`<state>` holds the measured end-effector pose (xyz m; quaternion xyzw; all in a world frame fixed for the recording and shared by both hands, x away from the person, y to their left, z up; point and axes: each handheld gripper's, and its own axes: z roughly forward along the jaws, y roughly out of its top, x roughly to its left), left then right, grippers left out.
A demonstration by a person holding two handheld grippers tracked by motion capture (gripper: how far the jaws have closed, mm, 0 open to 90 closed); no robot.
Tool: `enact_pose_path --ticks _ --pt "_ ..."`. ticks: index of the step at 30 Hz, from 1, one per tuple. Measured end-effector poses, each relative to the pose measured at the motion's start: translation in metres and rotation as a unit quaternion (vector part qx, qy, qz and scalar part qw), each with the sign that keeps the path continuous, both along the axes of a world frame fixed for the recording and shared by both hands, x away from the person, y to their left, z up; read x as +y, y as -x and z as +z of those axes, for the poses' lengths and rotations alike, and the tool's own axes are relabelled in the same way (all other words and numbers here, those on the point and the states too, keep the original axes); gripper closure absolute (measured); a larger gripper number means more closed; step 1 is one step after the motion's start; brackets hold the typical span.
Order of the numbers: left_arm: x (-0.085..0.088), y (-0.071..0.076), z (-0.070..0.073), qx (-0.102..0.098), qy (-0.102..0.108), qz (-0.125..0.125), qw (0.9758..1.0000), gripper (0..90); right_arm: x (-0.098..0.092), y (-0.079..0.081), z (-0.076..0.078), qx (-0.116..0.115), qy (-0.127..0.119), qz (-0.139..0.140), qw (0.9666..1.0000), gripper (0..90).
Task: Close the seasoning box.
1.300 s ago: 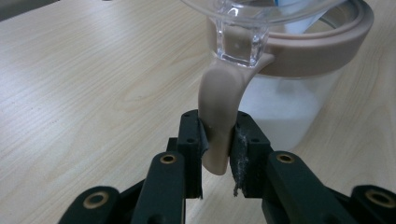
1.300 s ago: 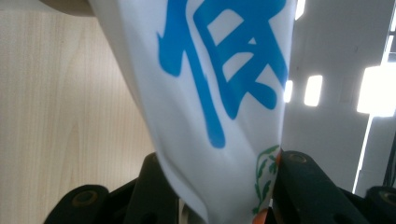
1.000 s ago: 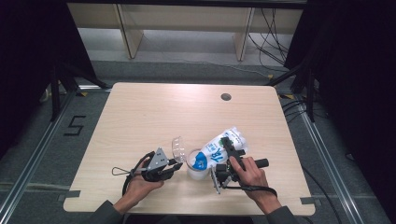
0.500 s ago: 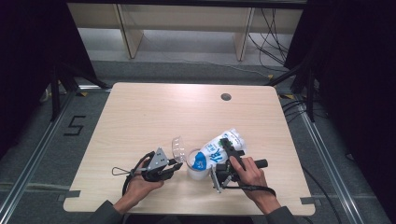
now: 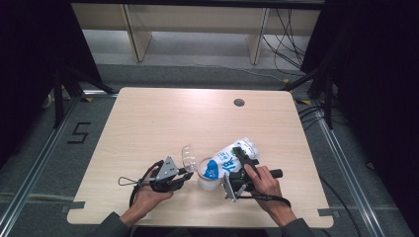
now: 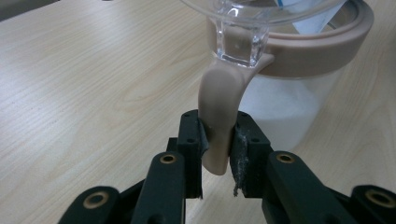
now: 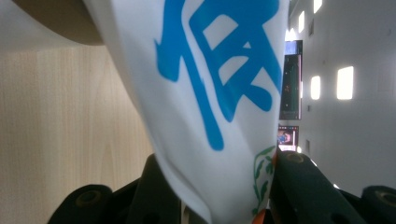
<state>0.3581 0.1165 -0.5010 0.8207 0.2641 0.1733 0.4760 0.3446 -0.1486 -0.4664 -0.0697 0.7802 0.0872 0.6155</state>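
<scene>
A: White plastic bag with blue lettering [image 5: 228, 160] lies tilted, its long axis running from the clear round container with a beige rim [image 5: 208, 174] up and away to that container's right; its lower end dips over the rim

B: Which gripper has it?

A: The right gripper [image 5: 240, 168], clamped on the bag on the container's right. The left gripper [image 5: 184, 176], on the container's left, pinches the beige handle [image 6: 218, 116], steadying it on the bench [image 5: 163, 123]
</scene>
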Motion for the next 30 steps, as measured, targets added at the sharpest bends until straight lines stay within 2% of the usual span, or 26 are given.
enact_pose_path --ticks 1,4,6,7,9,10,11,13,15,16,17,19,21,22,24,26,27,28,29,30 --pt "0.0002 -0.0002 0.0002 0.002 -0.001 -0.002 1.0 74.7 -0.0009 0.0009 -0.0019 0.002 -0.02 -0.009 0.9998 71.7" --pt "0.0 0.0 0.0 0.001 0.001 -0.001 1.0 74.7 -0.0012 -0.0001 -0.0028 0.011 -0.025 -0.005 0.9996 71.9" --pt "0.0003 -0.0002 0.0002 0.0 -0.003 -0.001 1.0 74.7 -0.001 -0.0014 0.0016 0.004 -0.004 0.005 1.0 72.1" --pt "0.0005 -0.0002 0.0003 -0.001 -0.004 -0.001 1.0 74.7 -0.0019 -0.0006 -0.0018 0.016 -0.038 -0.006 0.9991 72.2" --pt "0.0002 -0.0002 0.0001 0.001 0.0 -0.001 1.0 74.7 -0.0025 -0.002 -0.0014 0.021 -0.036 0.0 0.9991 72.2" --pt "0.0002 -0.0002 0.0001 0.001 0.0 -0.001 1.0 74.7 -0.0025 -0.0019 0.0015 0.015 -0.023 0.001 0.9996 72.3" --pt "0.0002 -0.0002 0.0002 0.001 0.0 -0.001 1.0 74.7 -0.0033 -0.0018 -0.0008 0.028 -0.041 -0.004 0.9988 72.4" --pt "0.0002 -0.0001 0.0002 0.001 0.0 0.0 1.0 74.7 -0.003 -0.002 -0.0013 0.034 -0.048 -0.003 0.9983 72.6" --pt "0.0003 -0.0002 0.0001 0.002 0.001 -0.001 1.0 74.7 -0.0033 -0.0009 -0.0027 0.062 -0.082 -0.016 0.9946 72.9" --pt "0.0003 -0.0003 0.0001 0.001 0.001 -0.001 1.0 74.7 -0.0033 -0.0025 -0.0029 0.064 -0.09 -0.007 0.9939 73.0" --pt "-0.0002 0.0002 -0.0003 0.007 0.005 0.002 1.0 74.7 -0.0034 -0.0015 -0.0036 0.07 -0.1 -0.017 0.9924 73.1" --pt "0.0002 -0.0005 0.0002 0.001 0.0 -0.002 1.0 74.7 -0.005 -0.0035 -0.0027 0.077 -0.103 -0.01 0.9917 73.2" --pt "-0.0003 0.0002 -0.0003 0.007 0.005 0.003 1.0 74.7 -0.0055 -0.0046 0.0005 0.071 -0.087 -0.002 0.9937 73.2" --pt "-0.0003 0.0001 -0.0002 0.006 0.005 0.002 1.0 74.7 -0.006 -0.0032 -0.0021 0.083 -0.111 -0.015 0.9902 73.2" --pt "0.0001 -0.0004 0.0002 0.001 0.001 -0.001 1.0 74.7 -0.0067 -0.0044 -0.001 0.094 -0.122 -0.013 0.9881 73.2" --pt "-0.0003 0.0002 -0.0003 0.007 0.005 0.002 1.0 74.7 -0.0069 -0.0048 -0.001 0.099 -0.127 -0.015 0.9869 73.2" --pt "-0.0001 0.0 -0.0002 0.006 0.004 0.001 1.0 74.7 -0.0078 -0.0058 -0.0007 0.11 -0.138 -0.02 0.9841 73.3" --pt "0.0001 -0.0003 0.0001 0.002 0.002 0.0 1.0 74.7 -0.0078 -0.0058 -0.0007 0.11 -0.138 -0.02 0.9841 73.3" --pt "0.0002 -0.0003 0.0002 0.001 0.0 -0.001 1.0 74.7 -0.0085 -0.0071 -0.0003 0.117 -0.143 -0.017 0.9826 73.3" --pt "0.0002 -0.0003 0.0002 0.001 0.0 0.0 1.0 74.7 -0.0096 -0.009 -0.0005 0.134 -0.167 -0.012 0.9768 73.3"
